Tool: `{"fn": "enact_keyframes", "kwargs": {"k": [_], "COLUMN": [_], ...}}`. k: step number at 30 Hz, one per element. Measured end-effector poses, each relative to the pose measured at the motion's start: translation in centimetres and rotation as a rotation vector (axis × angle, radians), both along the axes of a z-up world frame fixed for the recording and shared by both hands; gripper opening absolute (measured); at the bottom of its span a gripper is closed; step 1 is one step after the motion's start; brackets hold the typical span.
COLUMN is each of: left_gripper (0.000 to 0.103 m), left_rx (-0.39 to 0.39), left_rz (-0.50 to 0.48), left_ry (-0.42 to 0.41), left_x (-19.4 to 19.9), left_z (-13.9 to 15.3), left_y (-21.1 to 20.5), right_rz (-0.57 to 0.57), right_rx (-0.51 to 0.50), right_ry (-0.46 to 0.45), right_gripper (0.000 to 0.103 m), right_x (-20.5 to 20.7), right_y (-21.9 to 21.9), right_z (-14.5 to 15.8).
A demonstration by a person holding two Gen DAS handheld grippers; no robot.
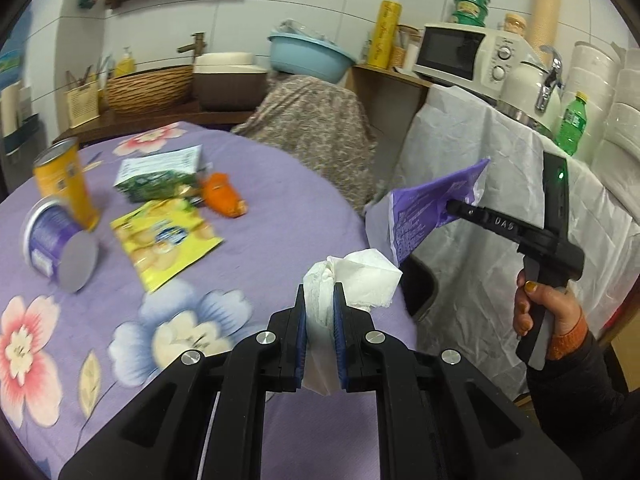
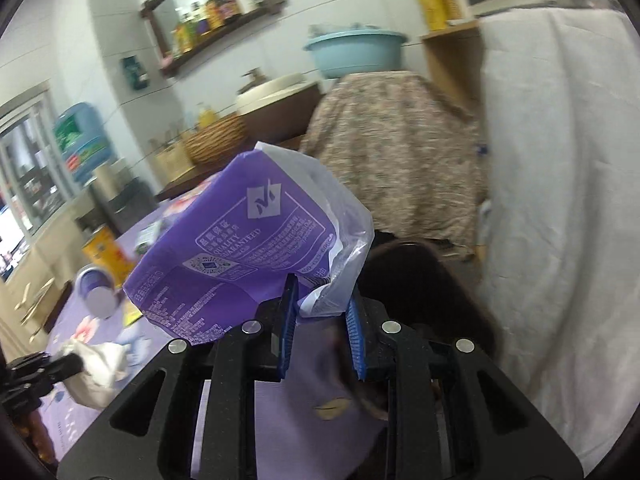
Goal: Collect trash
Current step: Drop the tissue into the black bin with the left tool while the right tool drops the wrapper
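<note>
Left tongs (image 1: pixel 320 300), nearest in the left wrist view: blue pads pressed tight on a crumpled white tissue (image 1: pixel 352 276), which bulges above the tips; the tissue's lower end is cut off behind the tong arms. Right tongs (image 2: pixel 322 300), nearest in the right wrist view: nearly closed, pinching the torn corner of a purple wrapper (image 2: pixel 240 240); the wrapper's clear inner film sticks out to the right, and its print is too small to read. A hand (image 1: pixel 548 300) grips the right tool's handle; the sleeve runs out of view. Both pieces of trash are held above the tabletop's (image 1: pixel 280 220) near edge, beside a dark chair back (image 2: pixel 420 276) that is only partly seen.

On the purple floral cloth, farther left: a purple tub (image 1: pixel 56 244) lying on its side, its grey base toward the camera, contents hidden; touching it behind, a yellow can (image 1: pixel 66 184) standing upright, blurred, its inside hidden. To their right, a flat yellow snack bag (image 1: pixel 164 240), then a green-and-white carton (image 1: pixel 160 176) and an orange item (image 1: pixel 224 196) too blurred to identify.

Background: a wicker basket (image 1: pixel 148 88), contents not visible; a blue basin (image 1: pixel 308 56) holding crumpled clear plastic, resting on a cloth-covered stand; a microwave (image 1: pixel 460 56) with green tubs stacked on top.
</note>
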State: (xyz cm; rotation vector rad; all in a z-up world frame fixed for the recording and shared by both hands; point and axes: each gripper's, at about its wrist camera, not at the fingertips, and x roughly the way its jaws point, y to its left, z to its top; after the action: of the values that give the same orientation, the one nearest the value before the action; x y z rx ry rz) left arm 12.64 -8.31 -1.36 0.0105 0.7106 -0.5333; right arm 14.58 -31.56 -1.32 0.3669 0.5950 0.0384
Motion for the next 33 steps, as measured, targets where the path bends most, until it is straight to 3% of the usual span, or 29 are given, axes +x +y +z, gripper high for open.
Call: {"fn": "enact_keyframes", "kwargs": {"k": [7, 15, 19, 20, 21, 23, 24, 33], "left_gripper": [0.012, 0.012, 0.012, 0.012, 0.012, 0.012, 0.012, 0.012], "left_rx": [0.032, 0.107, 0.135, 0.139, 0.143, 0.153, 0.161, 0.219], "left_rz": [-0.114, -0.183, -0.210, -0.213, -0.219, -0.224, -0.226, -0.244], "left_ry": [-0.021, 0.013, 0.037, 0.045, 0.053, 0.066, 0.072, 0.148], "left_x": [2.0, 4.7, 5.6, 5.8, 5.9, 6.3, 6.5, 8.0], "left_z": [0.3, -1.4, -2.4, -2.7, -3.0, -3.6, -4.0, -6.8], "left_y": [-6.6, -12.5, -14.7, -15.3, -15.7, -16.7, -17.0, -19.9], "right_rz": [-0.230, -0.217, -0.193, -0.186, -0.179, -0.171, -0.172, -0.200], "right_rx": [-0.190, -0.267, -0.258, -0.261, -0.261, -0.262, -0.265, -0.202], "right_ry": [0.071, 0.222, 0.273, 0.283, 0.293, 0.296, 0.293, 0.261], "right_gripper": [0.024, 0.024, 0.026, 0.028, 0.036, 0.058, 0.075, 0.077], "right_x": [0.0, 3.5, 5.5, 5.7, 6.0, 6.3, 6.4, 3.5], "right_y": [-6.8, -7.5, -7.2, -6.9, -6.9, -6.5, -6.4, -7.0], "right_z": [-2.4, -8.4, -11.7, -12.3, -13.0, -14.0, -14.4, -14.5]}}
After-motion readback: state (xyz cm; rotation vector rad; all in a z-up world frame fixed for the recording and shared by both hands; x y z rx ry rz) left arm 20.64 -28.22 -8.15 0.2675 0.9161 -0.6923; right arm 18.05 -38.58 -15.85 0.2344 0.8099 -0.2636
